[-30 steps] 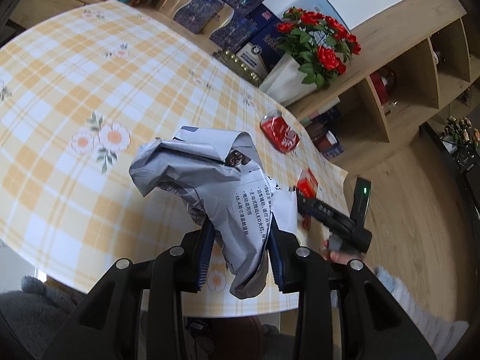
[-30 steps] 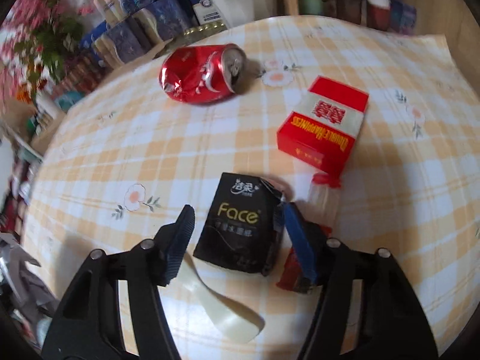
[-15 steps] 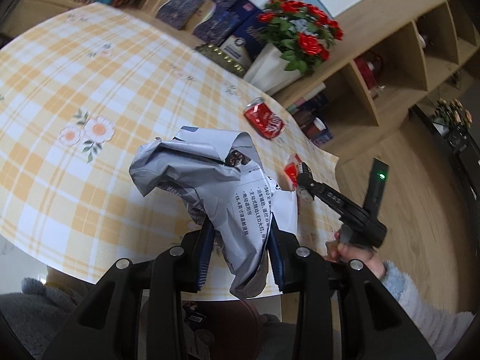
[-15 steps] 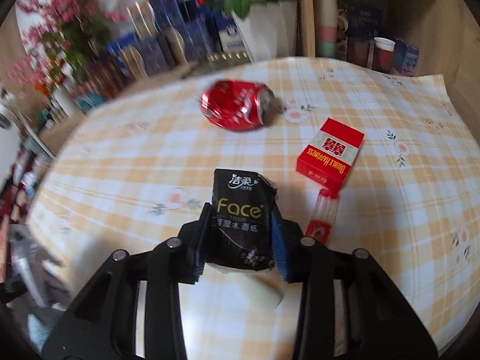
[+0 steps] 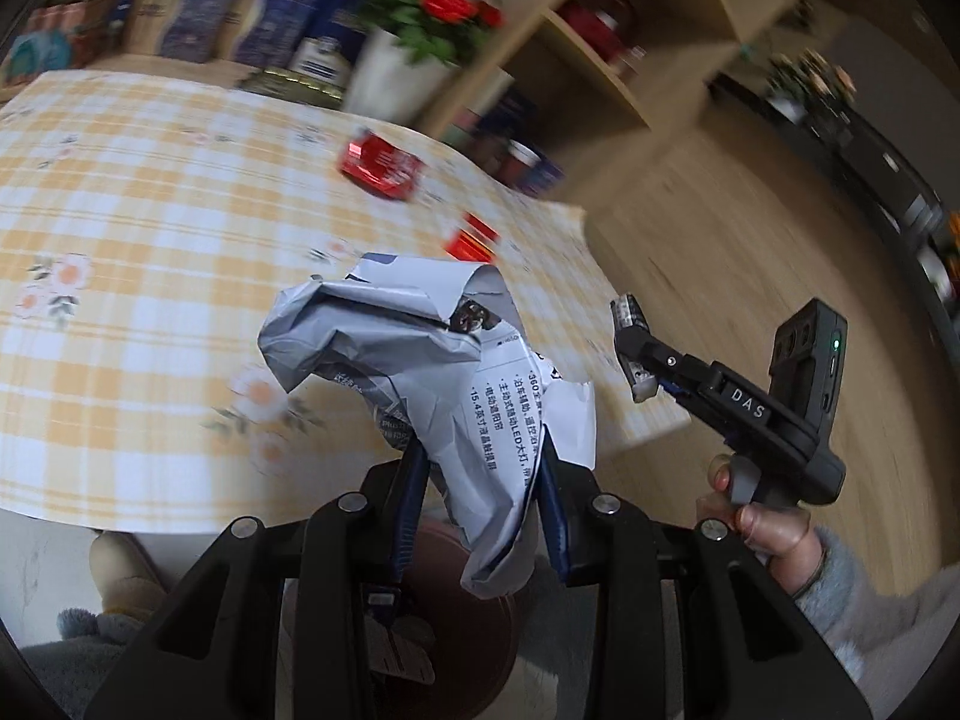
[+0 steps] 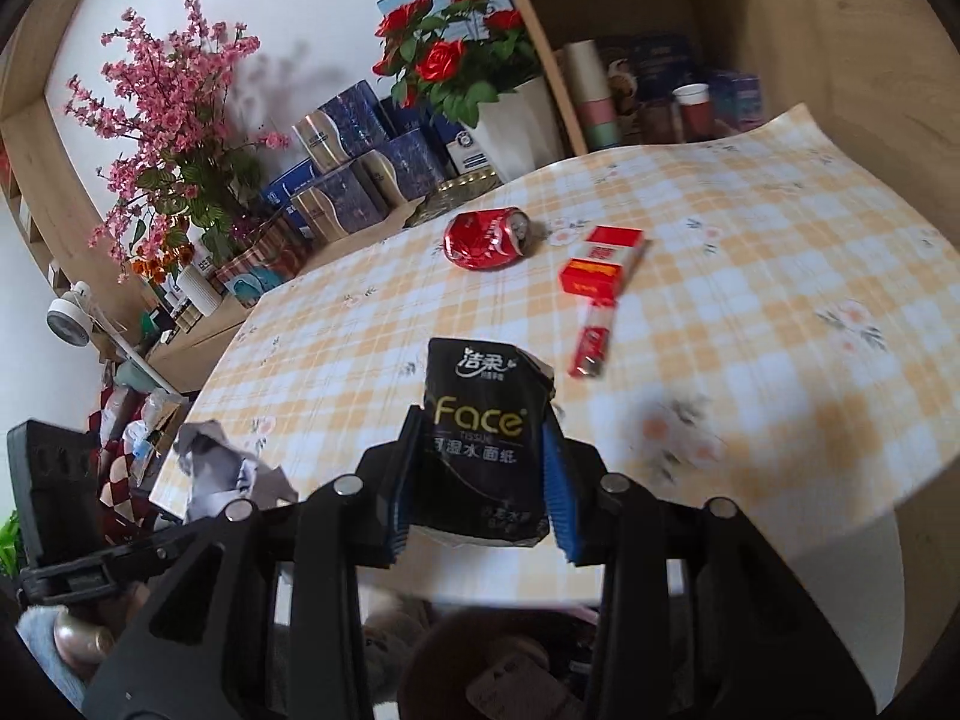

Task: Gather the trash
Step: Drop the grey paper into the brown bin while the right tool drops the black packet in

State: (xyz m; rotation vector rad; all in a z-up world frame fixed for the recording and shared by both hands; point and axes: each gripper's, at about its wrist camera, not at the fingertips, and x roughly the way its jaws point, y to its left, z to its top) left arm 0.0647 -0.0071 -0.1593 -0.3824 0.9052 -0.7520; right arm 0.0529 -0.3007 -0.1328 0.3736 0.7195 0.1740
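Note:
My left gripper [image 5: 480, 480] is shut on a crumpled sheet of printed white paper [image 5: 432, 348], held above the near edge of the checked table [image 5: 150, 240]. My right gripper [image 6: 483, 480] is shut on a black tissue pack [image 6: 480, 426], lifted off the table [image 6: 750, 276]. In the left wrist view the right gripper [image 5: 630, 348] shows at the right, past the table's corner, with a hand on its handle. A crushed red can [image 6: 487, 238], a red cigarette box [image 6: 600, 267] and a small red-and-white wrapper [image 6: 594, 339] lie on the table. The can [image 5: 381, 167] and the box [image 5: 474, 237] show blurred in the left wrist view.
A white pot of red roses [image 6: 510, 132], dark blue boxes [image 6: 360, 162] and pink blossoms [image 6: 168, 138] stand behind the table. Wooden shelves [image 6: 630, 30] with cups rise at the back right. The left gripper with the paper [image 6: 222, 468] shows at the lower left. Wooden floor [image 5: 720, 228] lies beyond the table.
The right gripper closed on the black tissue pack and lifted it up and back off the table. The left gripper, still holding the paper, moved and rolled; the table now sits farther away.

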